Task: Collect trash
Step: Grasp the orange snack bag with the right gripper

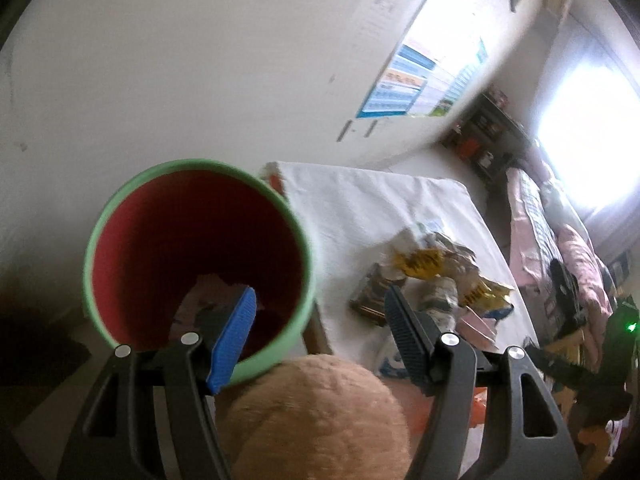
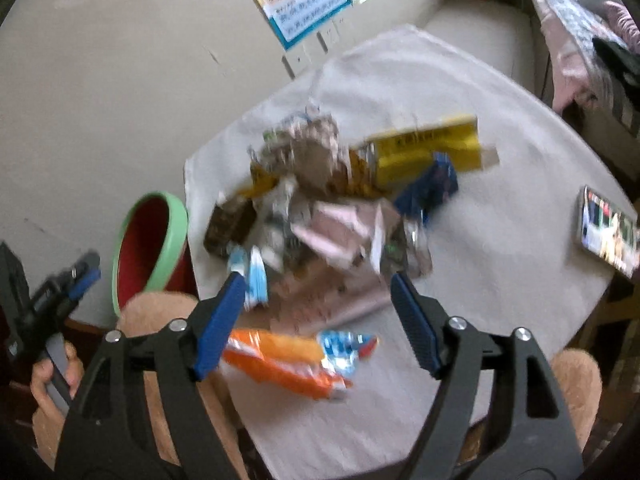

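On a cloth-covered worktop [image 2: 500, 240] by a pale wall, the wrapper pile [image 2: 332, 200] waits while the right tool [image 2: 318, 304] hangs spread and empty above it, and the left tool [image 1: 320, 312], also spread, hovers over the green-rimmed bin [image 1: 196, 264], likely after a drop.

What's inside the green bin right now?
The green bin has a red lining and some pale crumpled trash at the bottom. The left gripper covers part of it, so the rest stays unseen.
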The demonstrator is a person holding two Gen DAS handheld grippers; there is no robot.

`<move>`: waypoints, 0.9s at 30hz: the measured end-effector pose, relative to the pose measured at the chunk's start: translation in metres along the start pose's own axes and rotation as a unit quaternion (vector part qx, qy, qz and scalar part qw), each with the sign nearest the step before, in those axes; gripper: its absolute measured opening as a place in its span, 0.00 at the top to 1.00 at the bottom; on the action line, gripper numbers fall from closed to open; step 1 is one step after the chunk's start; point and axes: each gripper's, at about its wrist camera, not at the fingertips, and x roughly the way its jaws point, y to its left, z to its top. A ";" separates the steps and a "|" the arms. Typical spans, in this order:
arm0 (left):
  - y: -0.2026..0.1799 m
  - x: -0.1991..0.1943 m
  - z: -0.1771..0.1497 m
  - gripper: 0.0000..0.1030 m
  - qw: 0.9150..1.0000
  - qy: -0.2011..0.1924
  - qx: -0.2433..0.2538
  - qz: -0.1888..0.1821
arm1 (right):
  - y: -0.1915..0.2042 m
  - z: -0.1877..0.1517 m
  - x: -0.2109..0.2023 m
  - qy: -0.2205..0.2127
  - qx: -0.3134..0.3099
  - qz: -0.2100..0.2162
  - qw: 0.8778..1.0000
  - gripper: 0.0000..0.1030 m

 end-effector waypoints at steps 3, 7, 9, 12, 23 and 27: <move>-0.012 0.002 -0.004 0.38 1.000 0.006 0.013 -0.005 | 0.005 -0.015 0.009 0.026 -0.009 0.025 0.999 0.21; -0.024 0.004 -0.007 0.38 0.999 0.014 0.029 -0.007 | 0.013 -0.025 0.021 0.048 -0.017 0.048 0.998 0.12; -0.029 0.004 -0.007 0.38 0.999 0.015 0.034 -0.005 | 0.020 -0.030 0.025 0.056 -0.033 0.050 0.997 0.10; -0.031 0.004 -0.008 0.38 0.999 0.017 0.033 -0.005 | 0.025 -0.033 0.028 0.063 -0.049 0.052 0.995 0.08; -0.038 0.010 -0.009 0.37 0.999 0.027 0.041 -0.005 | 0.016 -0.027 0.021 0.063 -0.059 0.058 0.995 0.07; -0.037 0.013 -0.011 0.37 0.999 0.031 0.037 -0.005 | 0.026 -0.022 0.022 0.073 -0.115 0.052 0.989 0.05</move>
